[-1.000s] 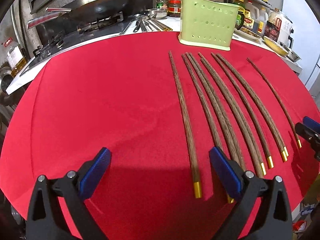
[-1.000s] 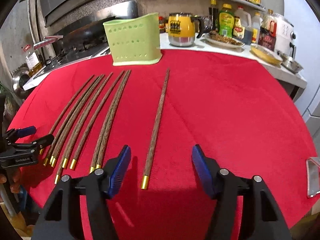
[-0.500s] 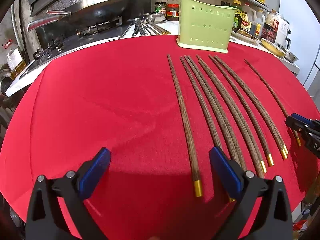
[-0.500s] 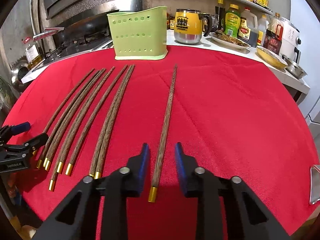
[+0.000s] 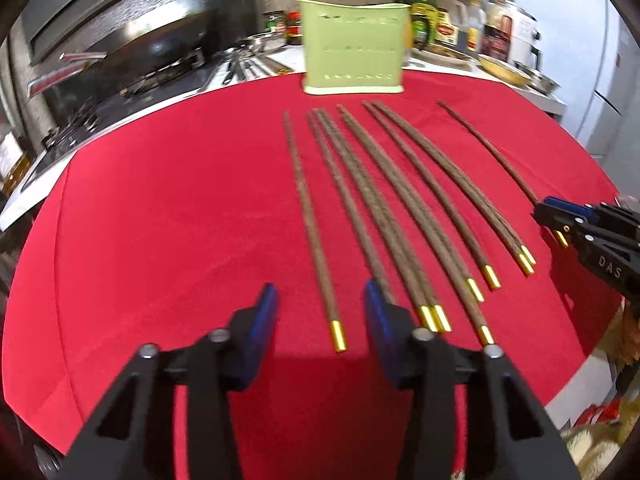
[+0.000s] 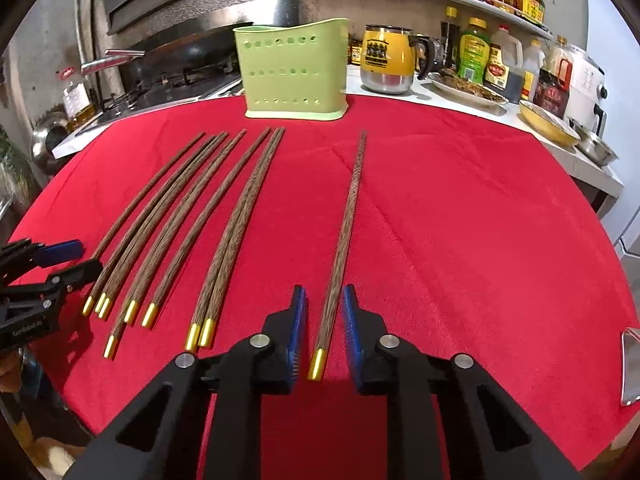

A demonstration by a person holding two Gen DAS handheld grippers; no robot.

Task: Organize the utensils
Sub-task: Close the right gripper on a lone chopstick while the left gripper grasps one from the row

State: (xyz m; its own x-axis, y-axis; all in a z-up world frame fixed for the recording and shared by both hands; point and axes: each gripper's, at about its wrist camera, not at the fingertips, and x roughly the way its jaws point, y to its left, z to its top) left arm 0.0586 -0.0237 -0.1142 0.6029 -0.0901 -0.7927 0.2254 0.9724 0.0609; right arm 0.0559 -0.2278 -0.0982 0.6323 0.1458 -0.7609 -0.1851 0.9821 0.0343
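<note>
On the red cloth (image 6: pixel 440 220), your right gripper (image 6: pixel 324 332) has been closing around the lone chopstick (image 6: pixel 348 220) without touching, while your left gripper (image 5: pixel 320 332), also narrowing, straddles the leftmost chopstick (image 5: pixel 308 216).

Chopsticks (image 6: pixel 224 220) side by side on cloth (image 6: pixel 460 240); holder (image 6: pixel 295 70) behind; one chopstick (image 6: pixel 344 236) apart, right.

White letters "DAS" stand on the black body of the right gripper (image 5: pixel 549 216) in the left wrist view, while the print on the left gripper (image 6: pixel 76 258) and the labels on the bottles (image 6: pixel 474 56) and the yellow mug (image 6: pixel 386 60) are too small to read.
</note>
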